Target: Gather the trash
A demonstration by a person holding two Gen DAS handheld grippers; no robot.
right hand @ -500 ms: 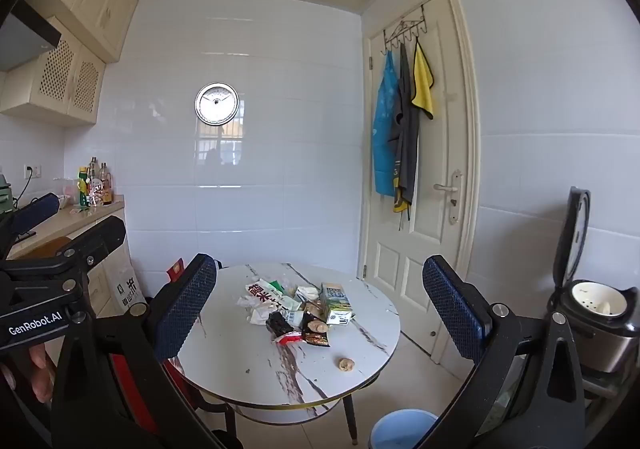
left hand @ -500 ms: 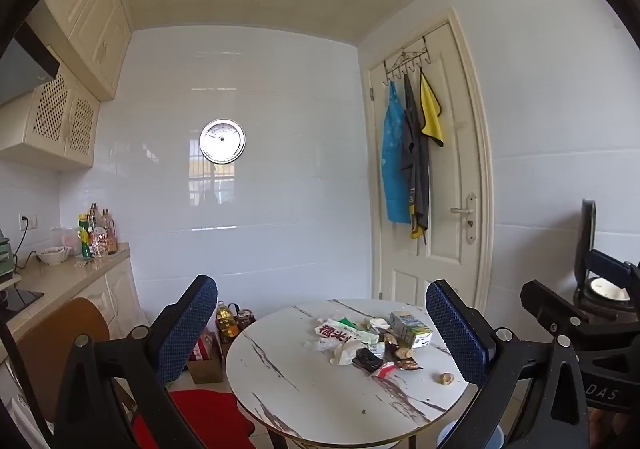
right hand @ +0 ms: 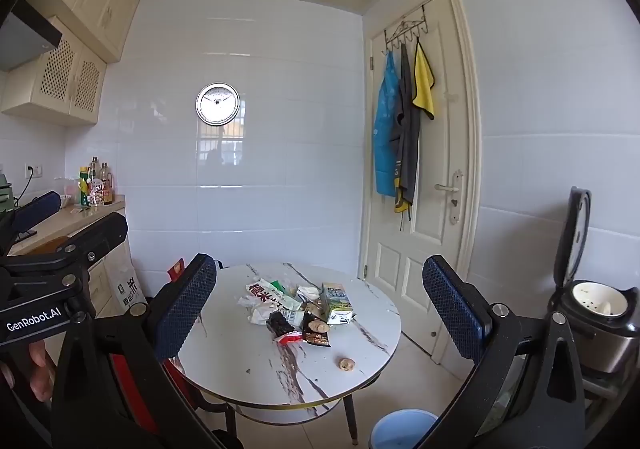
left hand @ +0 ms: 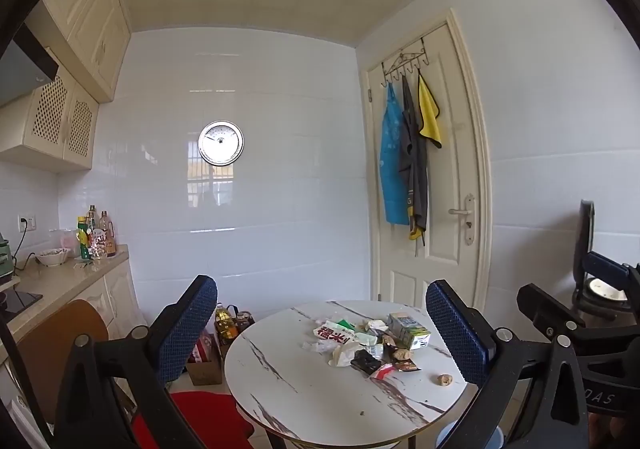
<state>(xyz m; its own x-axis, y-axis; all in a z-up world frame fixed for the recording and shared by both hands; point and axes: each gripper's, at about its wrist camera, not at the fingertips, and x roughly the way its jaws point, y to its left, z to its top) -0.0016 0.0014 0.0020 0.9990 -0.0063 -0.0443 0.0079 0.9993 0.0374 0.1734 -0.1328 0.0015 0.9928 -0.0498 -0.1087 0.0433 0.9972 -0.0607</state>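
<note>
Both wrist views face the far-off round table [left hand: 304, 389] [right hand: 248, 361] nearly level, side by side, sharing it.

Each handheld tool has a black angular frame joined by round silver screws. The left tool [left hand: 322, 333] and the right tool [right hand: 316, 309] each carry two long fingers faced with dark blue, finely dimpled pads [right hand: 182, 309]. White lettering "GenRobot.AI" marks the left tool's side.
</note>
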